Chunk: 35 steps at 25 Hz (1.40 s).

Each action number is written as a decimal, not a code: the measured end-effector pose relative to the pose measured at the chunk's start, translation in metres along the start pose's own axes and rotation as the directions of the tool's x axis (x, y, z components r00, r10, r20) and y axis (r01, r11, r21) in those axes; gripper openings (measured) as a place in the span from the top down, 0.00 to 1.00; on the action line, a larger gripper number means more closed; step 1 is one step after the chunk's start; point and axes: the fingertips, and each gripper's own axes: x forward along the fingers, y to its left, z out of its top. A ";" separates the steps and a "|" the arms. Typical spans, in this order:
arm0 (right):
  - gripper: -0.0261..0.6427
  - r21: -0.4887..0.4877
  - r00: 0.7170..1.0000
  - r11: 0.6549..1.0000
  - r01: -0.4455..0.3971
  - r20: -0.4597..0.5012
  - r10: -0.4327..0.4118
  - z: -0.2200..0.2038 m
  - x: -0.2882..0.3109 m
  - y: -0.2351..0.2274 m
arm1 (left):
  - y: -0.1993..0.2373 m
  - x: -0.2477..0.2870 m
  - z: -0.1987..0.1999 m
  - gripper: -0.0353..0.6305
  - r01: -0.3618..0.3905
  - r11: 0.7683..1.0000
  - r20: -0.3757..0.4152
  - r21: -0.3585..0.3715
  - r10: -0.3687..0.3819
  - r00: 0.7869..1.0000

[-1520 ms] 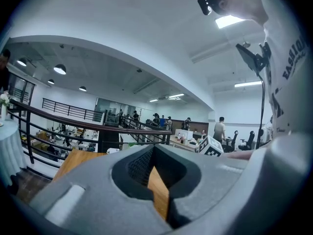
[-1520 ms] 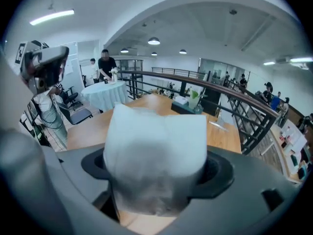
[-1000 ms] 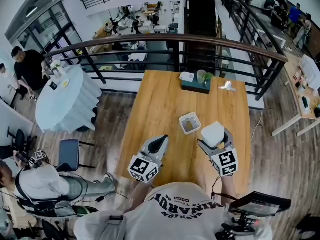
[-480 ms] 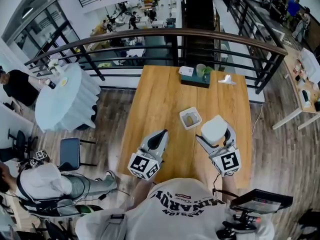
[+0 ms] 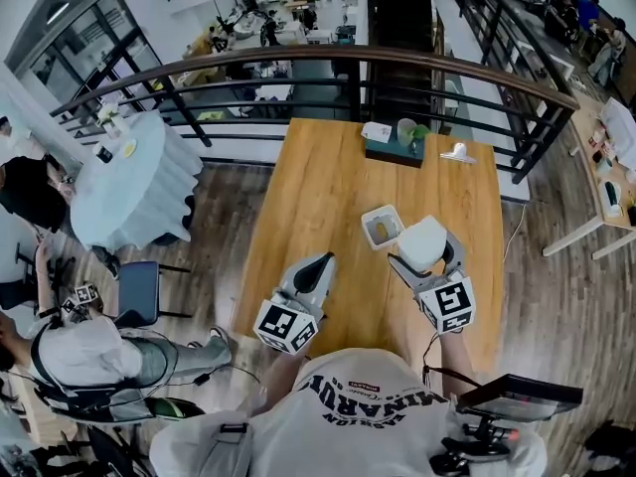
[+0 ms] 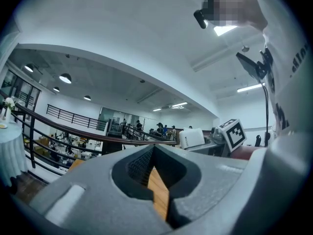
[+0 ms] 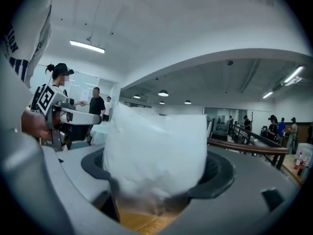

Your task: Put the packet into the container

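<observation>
In the head view my right gripper (image 5: 422, 257) is shut on a white puffy packet (image 5: 421, 241), which it holds above the wooden table (image 5: 318, 197). The container (image 5: 383, 227), a small white square tub with something brown inside, stands just left of the packet and slightly farther off. The packet (image 7: 156, 151) fills the right gripper view between the jaws of the right gripper (image 7: 159, 174). My left gripper (image 5: 318, 265) hovers to the left, its jaws meeting at the tip with nothing held. In the left gripper view its tips (image 6: 153, 149) touch, and the packet (image 6: 191, 137) shows at the right.
At the table's far end lie a dark tray (image 5: 390, 157) with a cup and a card, and a small white object (image 5: 457, 152). A black railing (image 5: 397, 68) runs behind it. A round white-clothed table (image 5: 134, 192) and a seated person (image 5: 89, 351) are at the left.
My right gripper has carried the packet a little forward and closer to the container. The left gripper has stayed where it was.
</observation>
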 end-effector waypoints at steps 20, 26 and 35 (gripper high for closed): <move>0.29 0.145 0.897 0.989 -0.021 -0.434 0.082 -0.161 0.146 -0.025 | 0.027 -0.015 -0.007 0.94 -0.081 0.996 -0.009 -0.035 0.080 0.997; 0.29 0.183 0.803 0.983 0.010 -0.588 0.101 -0.230 0.187 -0.029 | 0.041 -0.022 -0.008 0.94 -0.110 0.993 -0.010 -0.050 0.110 0.994; 0.28 0.200 0.640 0.979 0.024 -0.756 0.139 -0.319 0.226 -0.028 | 0.054 -0.029 0.012 0.94 -0.142 0.988 0.037 -0.063 0.145 0.989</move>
